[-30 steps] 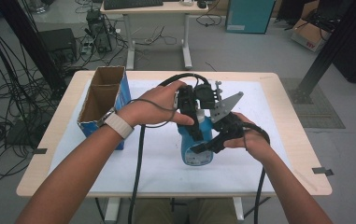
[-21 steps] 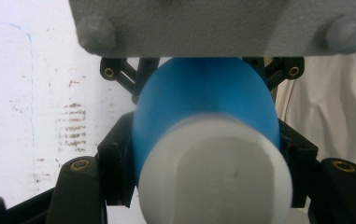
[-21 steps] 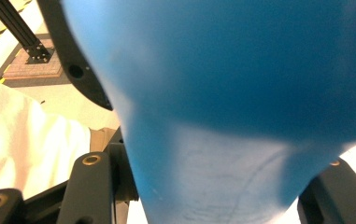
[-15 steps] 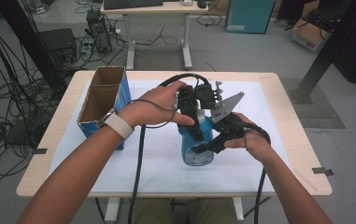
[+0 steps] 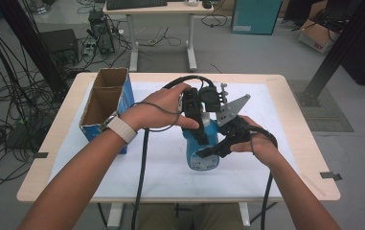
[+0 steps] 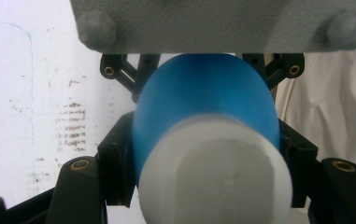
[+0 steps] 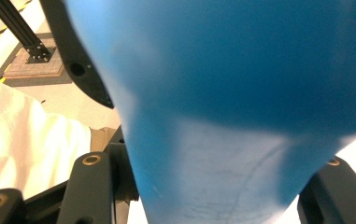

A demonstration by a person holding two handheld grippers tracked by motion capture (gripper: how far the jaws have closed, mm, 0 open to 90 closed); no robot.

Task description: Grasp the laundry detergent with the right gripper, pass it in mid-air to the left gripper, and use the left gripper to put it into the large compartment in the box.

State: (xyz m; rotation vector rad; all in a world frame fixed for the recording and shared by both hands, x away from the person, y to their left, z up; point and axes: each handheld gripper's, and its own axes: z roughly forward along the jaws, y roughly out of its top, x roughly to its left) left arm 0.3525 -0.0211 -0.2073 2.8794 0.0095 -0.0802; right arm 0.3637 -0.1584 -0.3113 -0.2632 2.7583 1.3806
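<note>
Nothing has moved: both tools, left tool (image 5: 201,129) and right tool (image 5: 213,151), pinch the blue, white-capped bottle (image 5: 204,153).

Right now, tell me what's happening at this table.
A person is holding a blue bottle over the white-covered table with two handheld grippers. The left gripper is clamped near the bottle's white cap end; the right gripper is shut on the bottle's body lower down. An open cardboard box stands at the table's left, away from both hands.
</note>
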